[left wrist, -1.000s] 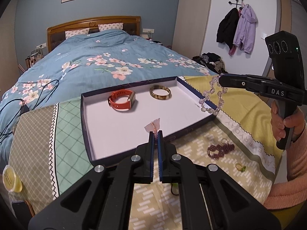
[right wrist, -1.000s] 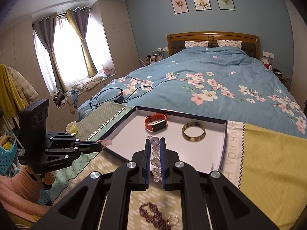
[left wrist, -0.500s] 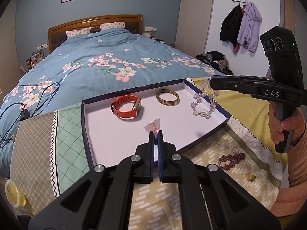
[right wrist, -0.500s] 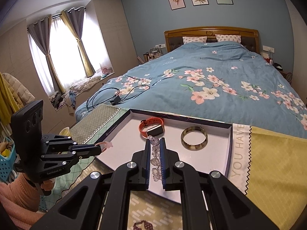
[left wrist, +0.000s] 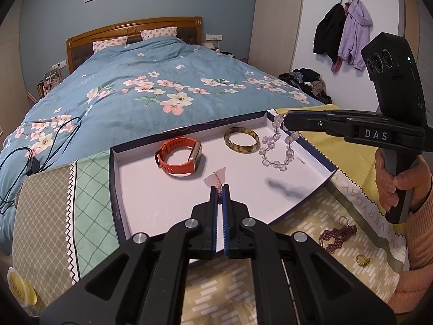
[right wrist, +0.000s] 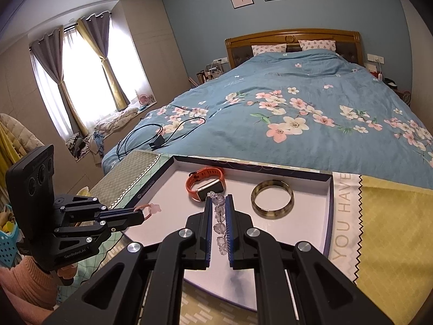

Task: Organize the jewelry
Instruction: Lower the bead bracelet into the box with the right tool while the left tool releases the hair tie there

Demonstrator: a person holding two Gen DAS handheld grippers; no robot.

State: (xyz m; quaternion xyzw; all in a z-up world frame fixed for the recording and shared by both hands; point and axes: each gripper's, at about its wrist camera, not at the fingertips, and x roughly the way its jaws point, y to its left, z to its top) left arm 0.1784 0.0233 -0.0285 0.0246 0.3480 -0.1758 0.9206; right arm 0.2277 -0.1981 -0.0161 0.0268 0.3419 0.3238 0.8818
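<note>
Crystal beads are clamped by the right gripper over the tray; the pink cord charm is pinched by the shut left gripper; beads could be snagged on the bangle at frame centre.

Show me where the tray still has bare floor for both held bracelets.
Bare: the tray floor from the orange watch to the near and left walls. Crowded: the far strip, with the watch and brown bangle, where the clear bead bracelet hangs.

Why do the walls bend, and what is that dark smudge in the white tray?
Both wrist views use fisheye lenses, so edges curve and corners go black. In the left wrist view the smudge on the tray looks like a soft shadow. In the right wrist view the window glares white.
</note>
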